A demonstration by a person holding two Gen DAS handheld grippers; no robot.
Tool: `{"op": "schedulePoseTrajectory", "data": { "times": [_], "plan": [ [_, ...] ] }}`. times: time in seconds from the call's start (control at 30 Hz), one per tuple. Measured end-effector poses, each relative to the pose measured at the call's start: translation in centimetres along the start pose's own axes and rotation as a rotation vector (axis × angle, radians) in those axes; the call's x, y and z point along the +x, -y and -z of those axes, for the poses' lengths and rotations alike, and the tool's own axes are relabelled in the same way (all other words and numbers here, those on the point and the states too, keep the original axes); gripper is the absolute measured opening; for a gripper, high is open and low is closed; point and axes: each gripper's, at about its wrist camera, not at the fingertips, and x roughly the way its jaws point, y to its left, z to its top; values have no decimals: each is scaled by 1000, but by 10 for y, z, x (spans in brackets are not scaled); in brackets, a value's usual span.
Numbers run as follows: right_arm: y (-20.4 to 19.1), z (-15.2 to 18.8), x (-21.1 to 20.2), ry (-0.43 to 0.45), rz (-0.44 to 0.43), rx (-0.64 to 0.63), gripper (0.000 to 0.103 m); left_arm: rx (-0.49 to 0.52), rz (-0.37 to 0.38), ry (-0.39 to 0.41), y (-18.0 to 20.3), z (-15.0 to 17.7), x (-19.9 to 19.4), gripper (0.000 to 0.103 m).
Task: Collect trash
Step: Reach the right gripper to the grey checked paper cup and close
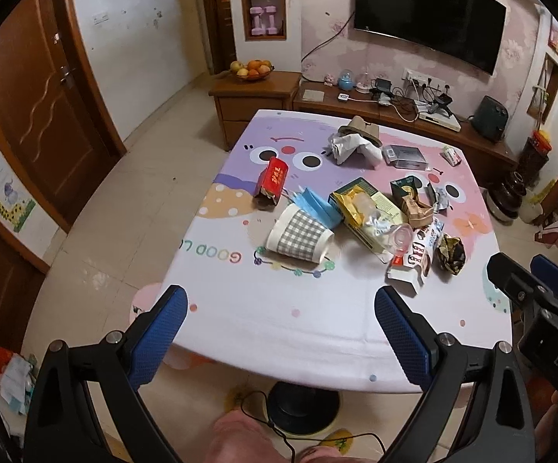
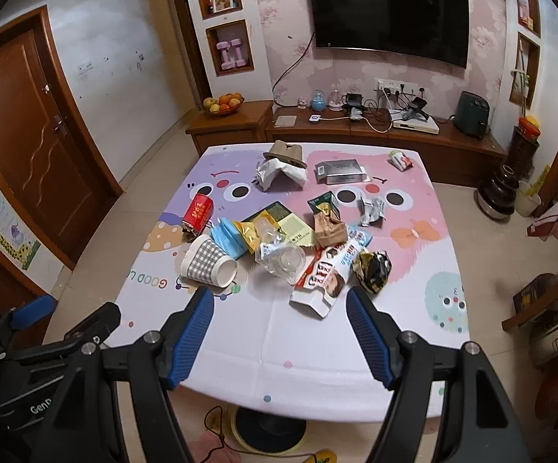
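Trash strewn mid-tabletop [image 2: 263,347]: checked paper cup [image 2: 207,266] on its side, light, crushable, best pinched at rim; clear plastic bottle [image 2: 283,258] probably slippery. Left claw [image 1: 281,333] and right claw [image 2: 281,333] both spread wide, empty, short of pile.

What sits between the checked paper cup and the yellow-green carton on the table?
A crumpled blue face mask lies between the checked paper cup and the yellow-green carton, overlapping the carton's near edge. Both wrist views show it; both grippers hang open, short of the pile.
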Motion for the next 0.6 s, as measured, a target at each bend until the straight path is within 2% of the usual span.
{"op": "schedulePoseTrajectory", "data": {
  "times": [0.13,0.4,0.6],
  "plan": [
    [-5,-8,14,-13,23,36,72,49,33,-47,-13,-22,19,97],
    [-22,-24,47,-62,92,141,72,114,163,-120,-52,-66,73,97],
    [-39,-27,87,-126,107,212,72,292,116,-142,-69,-75,127,97]
  ]
}}
